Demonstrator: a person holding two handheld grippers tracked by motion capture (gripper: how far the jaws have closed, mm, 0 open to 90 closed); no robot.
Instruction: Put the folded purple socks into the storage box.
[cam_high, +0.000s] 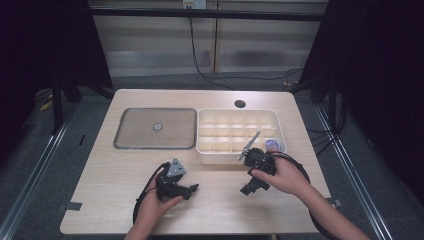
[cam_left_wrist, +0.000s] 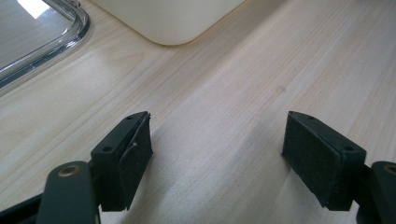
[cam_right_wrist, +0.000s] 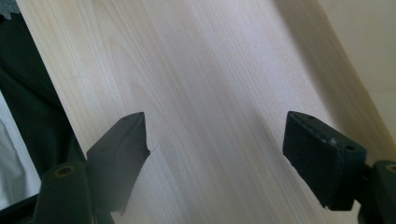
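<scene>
Left hand-held gripper (cam_high: 191, 189): held low over the front of the bench (cam_high: 110, 190) by the person's left hand (cam_high: 152, 202), with its grey three-cornered plate on top. In the left gripper view its jaws stand wide apart, the left hand-held gripper (cam_left_wrist: 217, 149) having only bare wood grain between its pads (cam_left_wrist: 135, 163). It grips nothing. Whether the jaws rest on the wood or hang just above it cannot be told.

Right hand-held gripper (cam_high: 248, 188): held by the person's right hand (cam_high: 280, 175) just in front of the divided box (cam_high: 202, 152), its jaws turned back toward the person's side. In the right gripper view the right hand-held gripper (cam_right_wrist: 215, 149) is likewise wide open, with bench surface alone between the pads (cam_right_wrist: 317, 158). It holds nothing.

Objects nearest the grippers: the cream divided box sits at the middle-right of the bench, split into many small compartments. A small pale lilac item (cam_high: 273, 145) lies at its near right corner; which compartment holds it cannot be told. A thin grey strip (cam_high: 248, 145) slants across the box's front area, next to the right hand-held gripper; contact between the two cannot be told.

A metal tray (cam_high: 125, 145) lies just beside the box on its left, with a small round object (cam_high: 157, 126) near its centre. In the left gripper view, the tray rim (cam_left_wrist: 65, 42) and a rounded box corner (cam_left_wrist: 173, 28) appear ahead of the jaws, apart from them.
</scene>
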